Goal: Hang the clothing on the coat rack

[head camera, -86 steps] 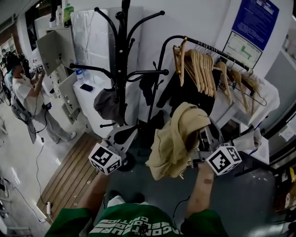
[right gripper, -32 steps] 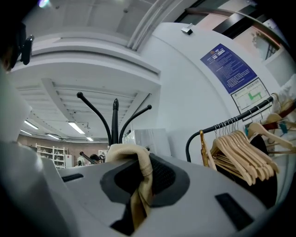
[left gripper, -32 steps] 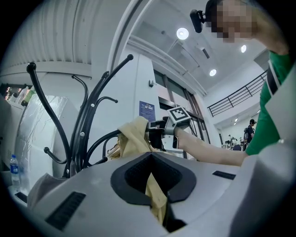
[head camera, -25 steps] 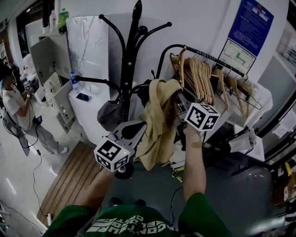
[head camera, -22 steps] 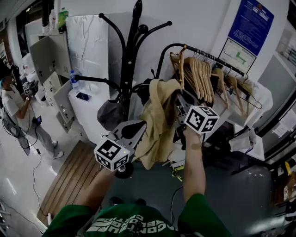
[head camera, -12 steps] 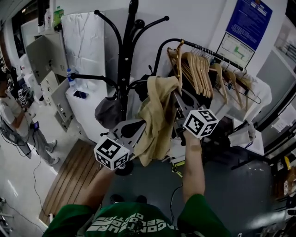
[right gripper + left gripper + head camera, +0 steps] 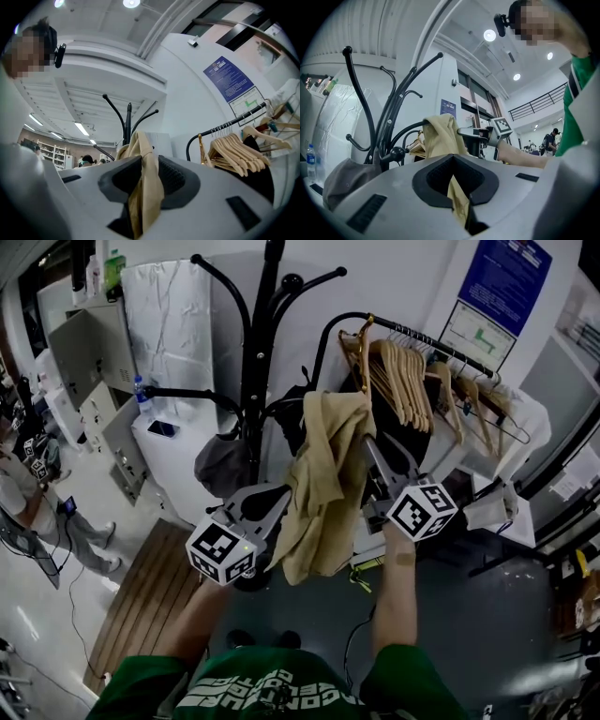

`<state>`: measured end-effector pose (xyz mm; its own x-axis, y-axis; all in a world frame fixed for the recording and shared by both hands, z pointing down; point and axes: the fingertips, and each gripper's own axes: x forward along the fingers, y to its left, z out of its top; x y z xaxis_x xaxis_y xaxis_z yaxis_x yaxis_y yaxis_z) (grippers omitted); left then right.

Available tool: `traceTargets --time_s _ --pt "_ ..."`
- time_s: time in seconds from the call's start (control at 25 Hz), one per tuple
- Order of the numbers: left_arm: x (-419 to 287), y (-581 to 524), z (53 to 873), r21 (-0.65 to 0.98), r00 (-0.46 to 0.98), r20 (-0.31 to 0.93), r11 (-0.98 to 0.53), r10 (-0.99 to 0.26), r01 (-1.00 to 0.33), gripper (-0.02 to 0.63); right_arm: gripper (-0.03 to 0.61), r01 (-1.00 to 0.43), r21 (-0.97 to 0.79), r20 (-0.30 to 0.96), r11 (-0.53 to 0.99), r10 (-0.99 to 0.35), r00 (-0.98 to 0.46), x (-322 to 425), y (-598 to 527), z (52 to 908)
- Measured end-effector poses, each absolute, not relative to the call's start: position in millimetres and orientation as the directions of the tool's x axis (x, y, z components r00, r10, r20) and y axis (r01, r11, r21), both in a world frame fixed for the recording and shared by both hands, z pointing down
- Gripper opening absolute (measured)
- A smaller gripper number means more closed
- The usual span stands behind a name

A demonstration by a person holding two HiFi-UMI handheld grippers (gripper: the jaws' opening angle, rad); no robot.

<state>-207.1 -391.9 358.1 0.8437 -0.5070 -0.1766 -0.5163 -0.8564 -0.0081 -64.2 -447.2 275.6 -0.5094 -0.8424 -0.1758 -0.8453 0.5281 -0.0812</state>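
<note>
- The tan garment [image 7: 323, 484] hangs in the air between the two tools, just in front of the black coat rack [image 7: 261, 352].
- The left tool [image 7: 277, 507] is closed on a lower fold of the garment. In the left gripper view, the tan cloth runs down through the narrow gap of the jaws [image 7: 457, 187], which press on it from both sides.
- The right tool [image 7: 367, 442] is higher, and it grips the garment near its top. In the right gripper view, a thick bunch of cloth sits between the jaws [image 7: 143, 187], and they are shut tight on it.
- The top of the garment lies beside a curved arm of the coat rack (I cannot tell if it rests on that arm or only touches it).
- A grey cap [image 7: 223, 465] hangs on a lower arm of the rack, at the left of the garment.
- Behind the right tool, a row of wooden hangers [image 7: 403, 376] hangs on a black rail [image 7: 441, 341].
- A bottle [image 7: 141, 395] stands on a white cabinet [image 7: 173, 460] at the left of the rack.
</note>
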Motion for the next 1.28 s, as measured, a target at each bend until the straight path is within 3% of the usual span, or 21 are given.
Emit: traceTargets --time_s 0.44,0.56,1.28 --pt "-208.2 -390.8 379.2 0.035 0.843 -0.190 -0.862 -0.503 -0.506 0.003 0.097 -0.940 -0.052 -0.073 0.336 -0.940 -0.332 -31.4 -395.5 351.0" --pt "-204.1 -388.8 384.1 0.062 0.838 -0.197 -0.860 -0.508 -0.507 0.003 0.031 -0.951 -0.064 -0.083 0.302 -0.951 -0.297 -27.0 -379.6 367.0" --pt "-199.1 -377.4 410.2 0.103 0.824 -0.172 -0.841 -0.540 -0.530 0.003 0.008 -0.952 -0.179 -0.002 0.248 -0.968 -0.252 -32.0 -335.8 436.6"
